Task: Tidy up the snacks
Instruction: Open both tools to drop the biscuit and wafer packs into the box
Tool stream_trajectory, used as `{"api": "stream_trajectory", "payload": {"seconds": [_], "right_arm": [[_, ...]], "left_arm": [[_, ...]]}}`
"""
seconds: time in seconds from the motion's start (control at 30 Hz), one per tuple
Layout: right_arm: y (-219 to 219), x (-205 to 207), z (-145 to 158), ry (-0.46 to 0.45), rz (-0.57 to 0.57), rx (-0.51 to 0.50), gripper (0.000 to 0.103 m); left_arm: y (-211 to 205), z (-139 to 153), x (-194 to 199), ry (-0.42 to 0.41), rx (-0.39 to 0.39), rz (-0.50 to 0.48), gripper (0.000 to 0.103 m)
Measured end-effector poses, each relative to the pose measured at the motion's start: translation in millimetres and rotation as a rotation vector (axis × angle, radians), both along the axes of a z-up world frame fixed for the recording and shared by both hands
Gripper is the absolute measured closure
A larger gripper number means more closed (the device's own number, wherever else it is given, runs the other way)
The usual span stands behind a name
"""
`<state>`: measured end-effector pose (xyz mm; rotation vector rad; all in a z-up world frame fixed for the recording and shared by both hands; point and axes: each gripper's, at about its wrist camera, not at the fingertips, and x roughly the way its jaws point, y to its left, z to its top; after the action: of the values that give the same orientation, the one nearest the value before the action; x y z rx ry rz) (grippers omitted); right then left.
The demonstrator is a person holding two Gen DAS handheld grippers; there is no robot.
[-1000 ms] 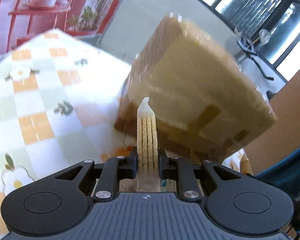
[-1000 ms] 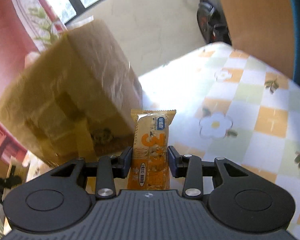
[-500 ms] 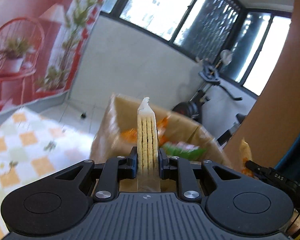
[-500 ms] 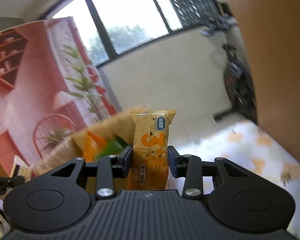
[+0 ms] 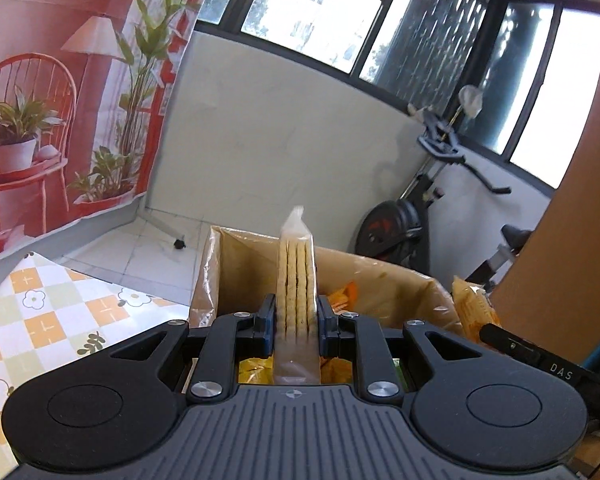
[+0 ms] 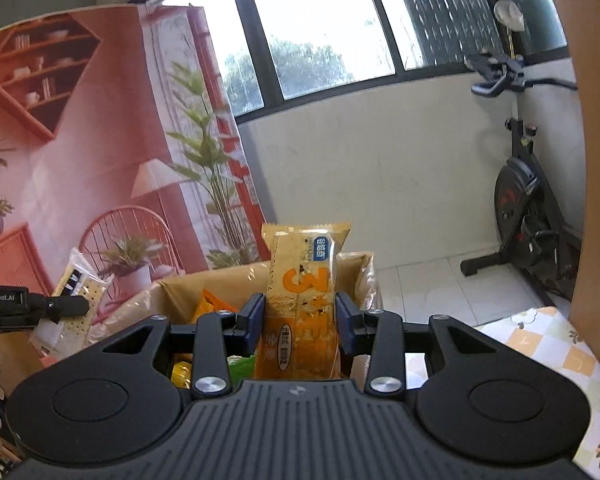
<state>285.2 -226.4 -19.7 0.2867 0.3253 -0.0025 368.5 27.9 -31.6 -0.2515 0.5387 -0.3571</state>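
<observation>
A clear pack of crackers stands upright between the fingers of the left gripper, clamped at its lower half, its sealed tip pointing up. Just behind and below it sits an open cardboard box lined with clear plastic; orange and yellow snack bags lie inside. In the right wrist view, the right gripper grasps an orange snack bar upright by its middle, the wrapper's crimped top above the far rim of the same box, where orange, yellow and green packets show. At the left edge of that view the cracker pack appears side-on in the other gripper. At the right edge of the left wrist view the orange bar shows likewise. The box rests on a table with a checked floral cloth. Beyond stand a white wall, dark-framed windows, an exercise bike to the right, and a red painted backdrop to the left.
</observation>
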Motion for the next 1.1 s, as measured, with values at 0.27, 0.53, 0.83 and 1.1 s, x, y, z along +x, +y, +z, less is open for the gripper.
{"api": "stream_trajectory", "payload": {"seconds": [0.27,0.53,0.83,1.1], "right_arm": [[-2.0,23.3,-13.2,0.036,-0.029,-0.004,0.060],[-3.5,4.9,-9.6,0.005,-0.043,-0.026,0.052],[-0.7,-37.5,-8.2,-0.012,-0.032,0.003,0.052],[8.7,-83.2,-25.9,0.028,-0.035,0.025,0.052]], "left_arm": [[-5.3,-9.3,13.2,0.015,0.069,-0.018,0.081],[4.6,-1.7,3.8,-0.006,0.072,-0.022,0.055],[26.1,2.4,-35.1,-0.011,0.098,-0.050,0.055],[50.5,-15.8,-77.3,0.027,0.127,-0.059,0.055]]}}
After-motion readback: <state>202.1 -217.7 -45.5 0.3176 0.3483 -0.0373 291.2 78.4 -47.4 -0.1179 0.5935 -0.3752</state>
